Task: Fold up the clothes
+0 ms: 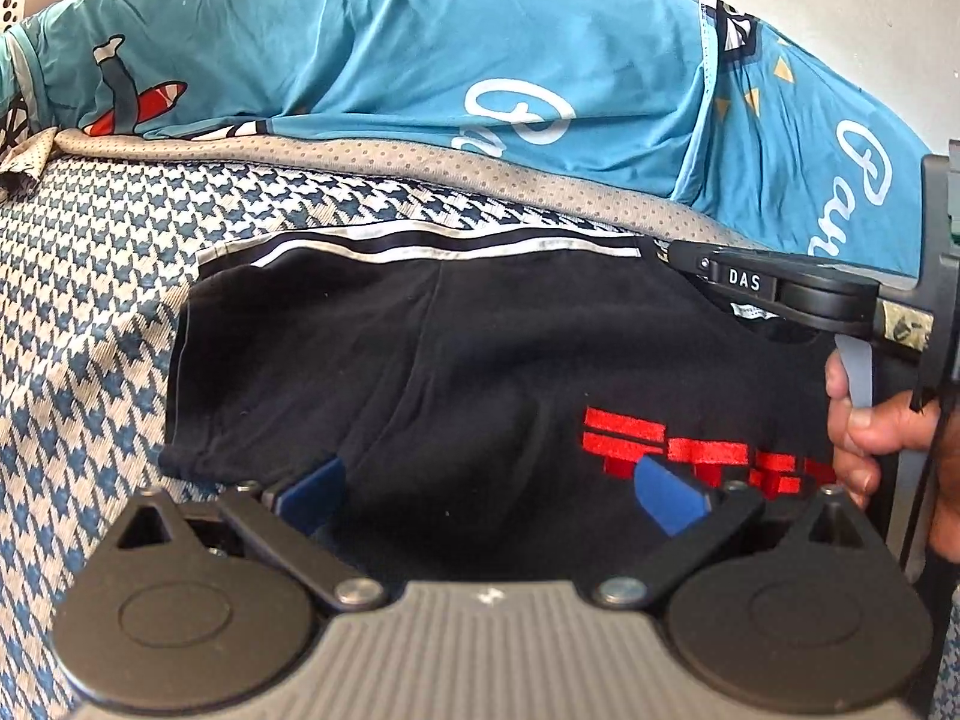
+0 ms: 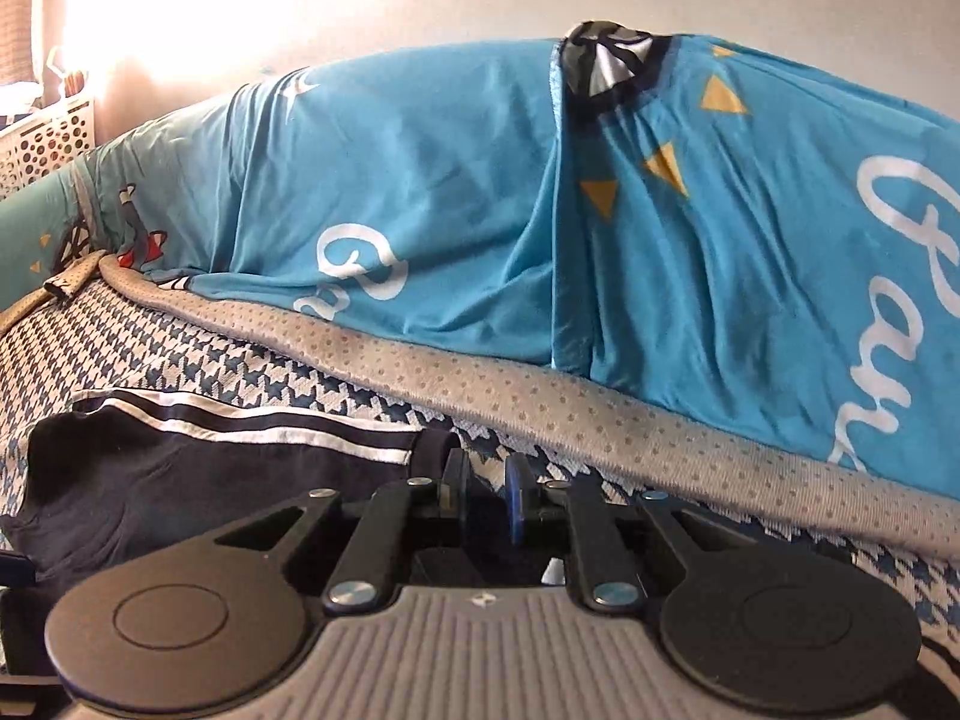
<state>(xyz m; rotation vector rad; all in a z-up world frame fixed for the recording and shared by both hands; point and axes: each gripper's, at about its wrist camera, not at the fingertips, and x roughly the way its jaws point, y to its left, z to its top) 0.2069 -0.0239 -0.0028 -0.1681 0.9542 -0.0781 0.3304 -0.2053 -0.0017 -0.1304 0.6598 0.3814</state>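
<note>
A black garment (image 1: 480, 360) with red print and a white-striped hem lies flat on the houndstooth bed sheet (image 1: 90, 312). My left gripper (image 1: 489, 498) hovers over its near edge, open, its blue pads wide apart with only the cloth beneath them. My right gripper (image 1: 690, 261) comes in from the right, held by a hand (image 1: 858, 432), with its tip at the garment's far right corner by the stripes. In the right wrist view the right gripper (image 2: 486, 501) is nearly closed, and the corner of the black garment (image 2: 180, 474) is bunched at its left finger.
A blue printed cover (image 1: 420, 60) with white lettering is draped over a long mound along the back, edged by a grey dotted band (image 1: 420, 162). A white perforated basket (image 2: 54, 138) stands at the far left by the wall.
</note>
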